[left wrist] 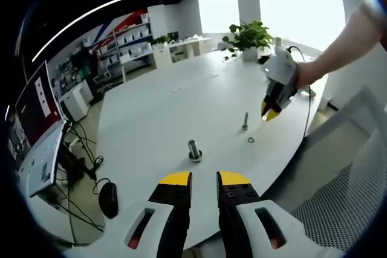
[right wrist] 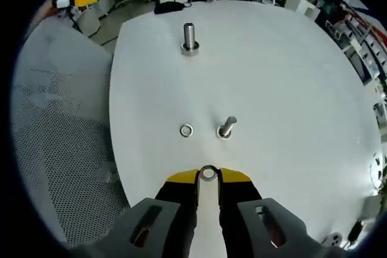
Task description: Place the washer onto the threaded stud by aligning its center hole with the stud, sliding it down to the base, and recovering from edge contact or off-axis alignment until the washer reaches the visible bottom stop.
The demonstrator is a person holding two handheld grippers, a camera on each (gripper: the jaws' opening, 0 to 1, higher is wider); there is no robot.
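Note:
A small silver washer [right wrist: 208,173] is pinched between the yellow tips of my right gripper [right wrist: 208,175], low over the white table [right wrist: 290,89]. Just ahead stands a short threaded stud [right wrist: 227,127], tilted in this view. A second washer [right wrist: 186,130] lies flat to its left. A thicker stud [right wrist: 190,37] stands farther off. In the left gripper view, the right gripper [left wrist: 270,112] hangs in a hand just right of the short stud [left wrist: 245,120], with the loose washer [left wrist: 251,140] near it. The thick stud [left wrist: 195,149] stands before my left gripper [left wrist: 204,179], which is open and holds nothing.
A grey mesh chair [right wrist: 54,125] sits against the table's edge. A potted plant [left wrist: 248,37] stands at the far end of the table [left wrist: 157,107]. A monitor [left wrist: 36,107], cables and a dark mouse-like object [left wrist: 109,199] are off the table's left side.

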